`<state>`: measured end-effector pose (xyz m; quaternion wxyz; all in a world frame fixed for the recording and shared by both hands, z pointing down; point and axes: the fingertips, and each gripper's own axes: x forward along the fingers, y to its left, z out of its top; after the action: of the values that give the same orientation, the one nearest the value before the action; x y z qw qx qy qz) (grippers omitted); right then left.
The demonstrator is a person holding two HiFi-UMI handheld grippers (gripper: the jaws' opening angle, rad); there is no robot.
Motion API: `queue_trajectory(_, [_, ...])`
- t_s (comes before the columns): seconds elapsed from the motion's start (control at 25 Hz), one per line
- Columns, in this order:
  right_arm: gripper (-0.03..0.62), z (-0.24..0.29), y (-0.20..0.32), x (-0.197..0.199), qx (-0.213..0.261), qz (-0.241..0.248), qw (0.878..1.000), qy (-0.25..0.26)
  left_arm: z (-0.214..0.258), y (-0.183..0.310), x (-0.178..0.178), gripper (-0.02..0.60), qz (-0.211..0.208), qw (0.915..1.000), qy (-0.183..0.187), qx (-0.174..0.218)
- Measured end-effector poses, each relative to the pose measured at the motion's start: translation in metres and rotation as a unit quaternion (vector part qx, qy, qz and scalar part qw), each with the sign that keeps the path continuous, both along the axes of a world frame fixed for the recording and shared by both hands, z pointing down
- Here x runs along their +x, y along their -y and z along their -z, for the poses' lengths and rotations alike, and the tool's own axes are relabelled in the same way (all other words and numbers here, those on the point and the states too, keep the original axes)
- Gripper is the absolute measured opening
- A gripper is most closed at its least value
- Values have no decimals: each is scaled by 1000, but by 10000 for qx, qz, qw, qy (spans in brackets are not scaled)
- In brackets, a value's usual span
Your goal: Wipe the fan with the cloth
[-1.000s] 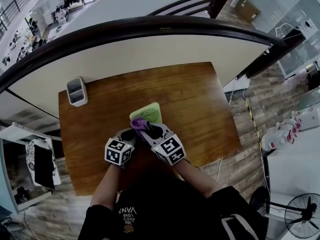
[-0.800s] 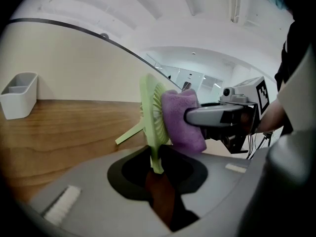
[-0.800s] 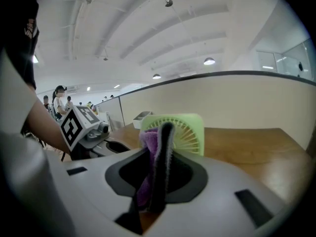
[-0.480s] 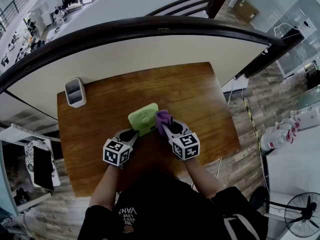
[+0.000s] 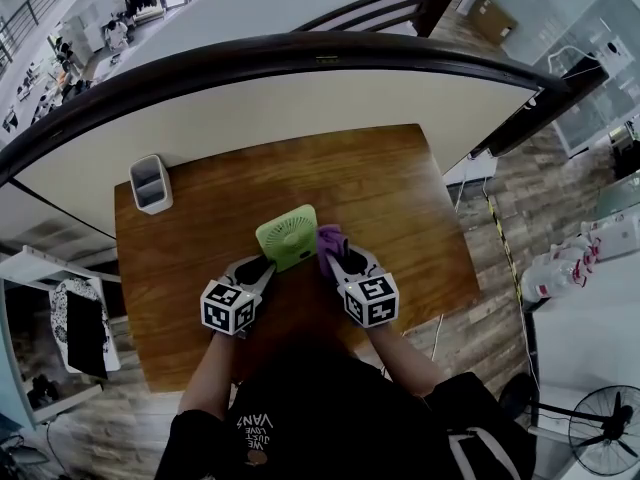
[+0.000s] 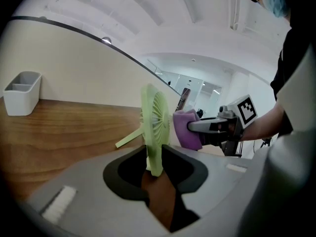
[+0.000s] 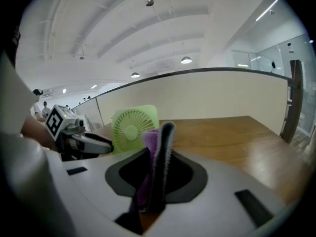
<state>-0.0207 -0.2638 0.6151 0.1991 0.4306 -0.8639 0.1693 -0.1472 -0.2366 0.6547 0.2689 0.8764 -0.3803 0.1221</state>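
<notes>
A small light-green fan (image 5: pixel 287 235) stands tilted on the wooden table (image 5: pixel 390 183). My left gripper (image 5: pixel 262 265) has the fan's lower edge (image 6: pixel 154 132) between its jaws, which have just been opening a little; the pads still touch the frame. My right gripper (image 5: pixel 336 254) is shut on a folded purple cloth (image 5: pixel 329 238). In the left gripper view the cloth (image 6: pixel 186 129) hangs just right of the fan with a narrow gap between them. From the right gripper view the cloth (image 7: pixel 149 144) sits in front of the fan's grille (image 7: pixel 132 126).
A white two-slot holder (image 5: pixel 149 182) stands at the table's far left corner, also visible from the left gripper (image 6: pixel 21 92). A curved low wall with a dark rail (image 5: pixel 330 56) runs behind the table. Bare wood lies right of the fan.
My right gripper has carried the cloth from over the fan's front to its right side, uncovering the grille. The left gripper and the fan have stayed put.
</notes>
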Motion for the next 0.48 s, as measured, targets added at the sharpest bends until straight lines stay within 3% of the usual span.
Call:
queue_trajectory(0.2, [92,-3,-42,-56,38,970,9953,25,11,-3,-13,84,281,9994,-142,130])
queue_trajectory(0.48, [92,-15,-58,-103,22,1671,9859,1,30,7,-28,84,480,9979,-93,422])
